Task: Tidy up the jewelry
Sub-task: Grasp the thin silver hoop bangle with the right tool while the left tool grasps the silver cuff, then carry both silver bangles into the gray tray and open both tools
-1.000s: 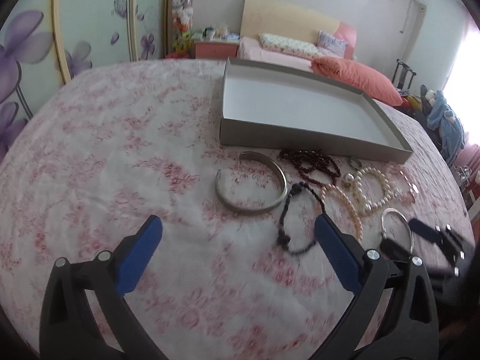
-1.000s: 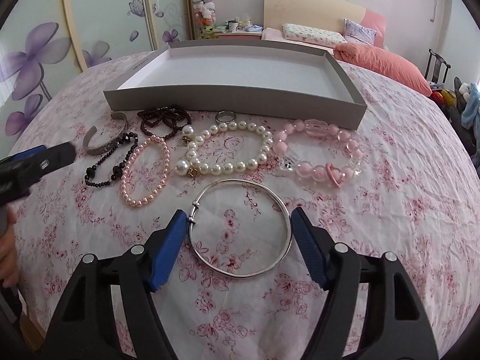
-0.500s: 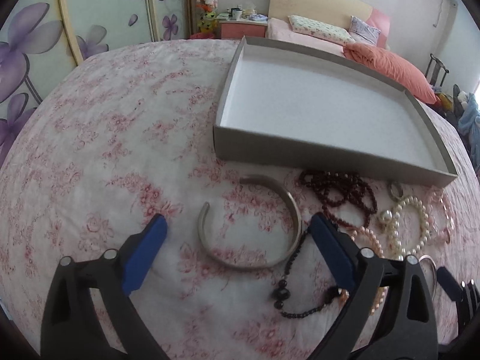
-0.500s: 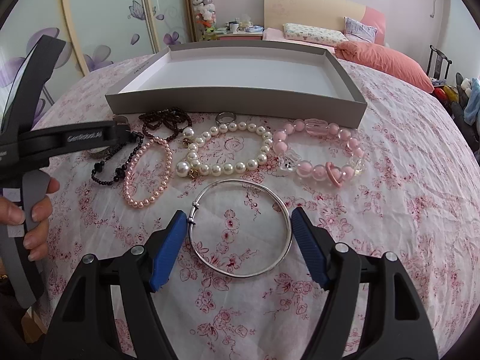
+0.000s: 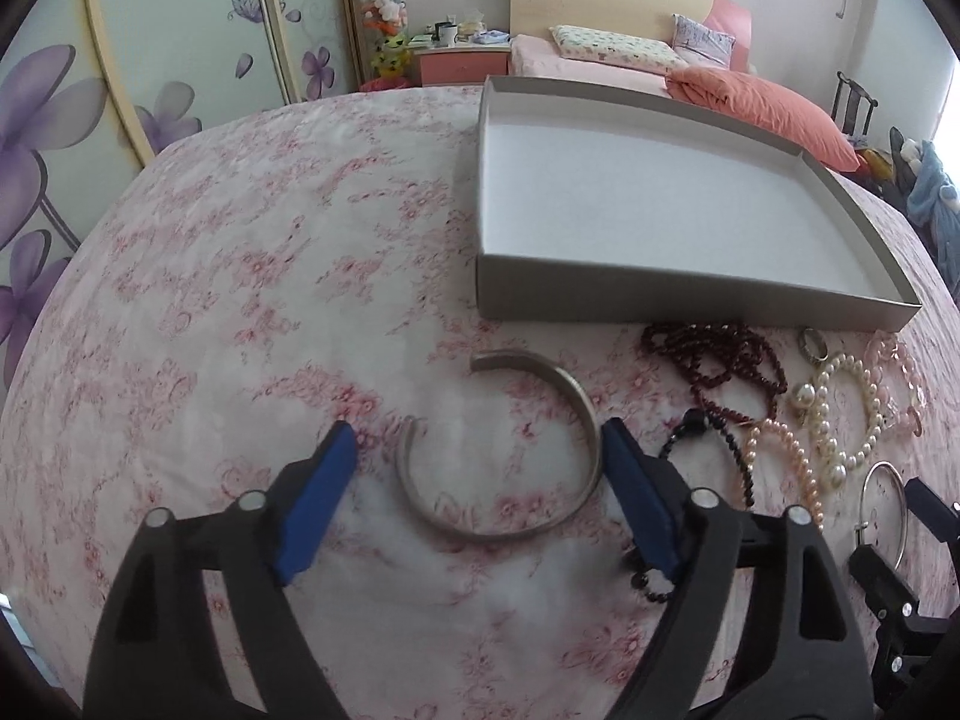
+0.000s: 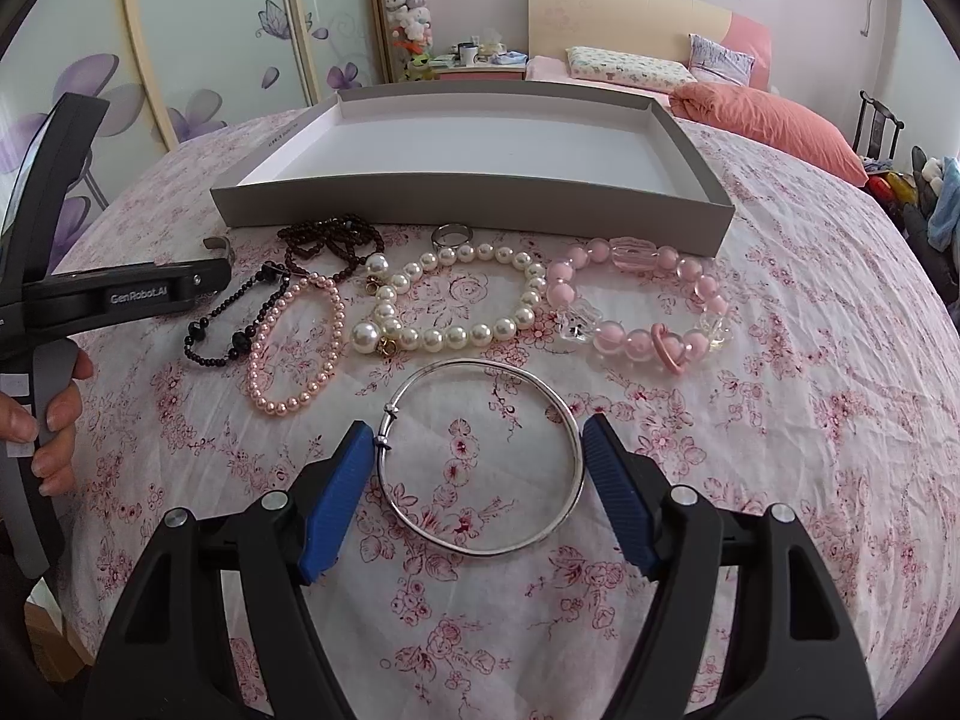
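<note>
A silver cuff bracelet (image 5: 492, 535) lies on the floral cloth between the blue pads of my left gripper (image 5: 478, 435). Its jaws are closing; the right pad is at the cuff's side and the left pad stands a little off its open end. A thin silver bangle (image 6: 480, 363) lies flat between the pads of my right gripper (image 6: 475, 432), and both pads touch its rim. Beyond the jewelry stands an empty grey box (image 6: 468, 204). The left gripper (image 6: 120, 300) also shows at the left of the right wrist view, held by a hand.
In a row before the box lie a dark red bead strand (image 6: 330, 240), a black bead bracelet (image 6: 234, 324), a pink pearl bracelet (image 6: 273, 408), a white pearl bracelet (image 6: 456, 336), a chunky pink bracelet (image 6: 630, 348) and a ring (image 6: 451, 235). A bed and wardrobe stand behind.
My left gripper has come forward and down over the cuff, and its jaws have narrowed around it. The right gripper and the bangle have stayed as they were.
</note>
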